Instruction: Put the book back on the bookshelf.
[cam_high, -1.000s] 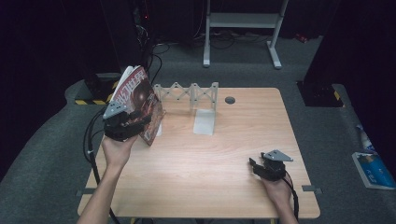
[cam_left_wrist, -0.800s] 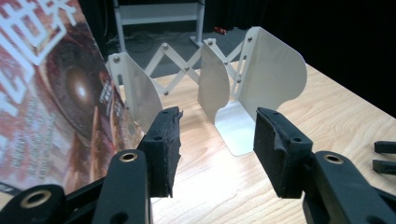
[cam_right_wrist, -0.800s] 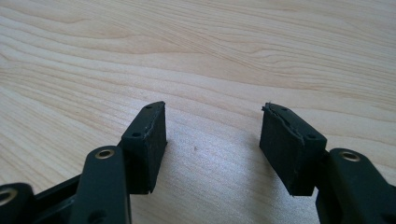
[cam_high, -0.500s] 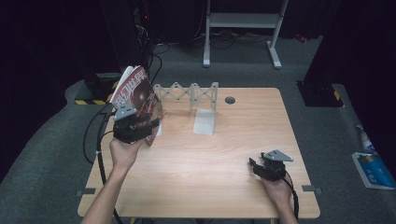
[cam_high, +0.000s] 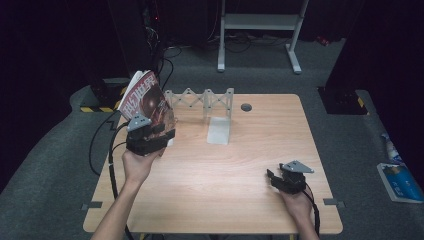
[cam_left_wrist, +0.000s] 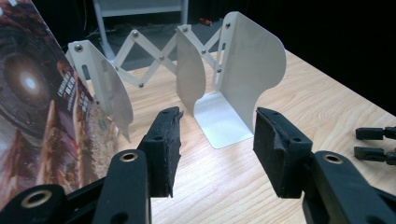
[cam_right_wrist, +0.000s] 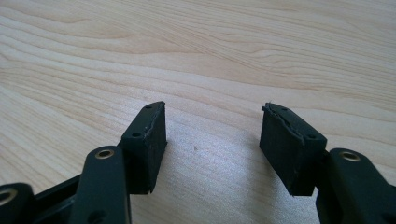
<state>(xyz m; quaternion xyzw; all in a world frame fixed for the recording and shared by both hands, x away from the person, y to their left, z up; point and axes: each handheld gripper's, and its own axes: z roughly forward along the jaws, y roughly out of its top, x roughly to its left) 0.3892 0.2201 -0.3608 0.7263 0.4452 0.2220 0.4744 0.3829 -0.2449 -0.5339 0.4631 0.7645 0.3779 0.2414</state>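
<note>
With its fingers (cam_left_wrist: 163, 144) spread wide and empty, the left gripper (cam_high: 150, 137) sits just right of the magazine (cam_left_wrist: 42, 121) leaning at the rack's (cam_high: 200, 100) left end on the table (cam_high: 225, 175), which may topple if nudged, while the right gripper (cam_high: 285, 180) rests open, well apart.

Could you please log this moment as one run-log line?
left tongs: open, beside magazine | magazine: leaning in folding book rack | right tongs: open, over bare table
</note>
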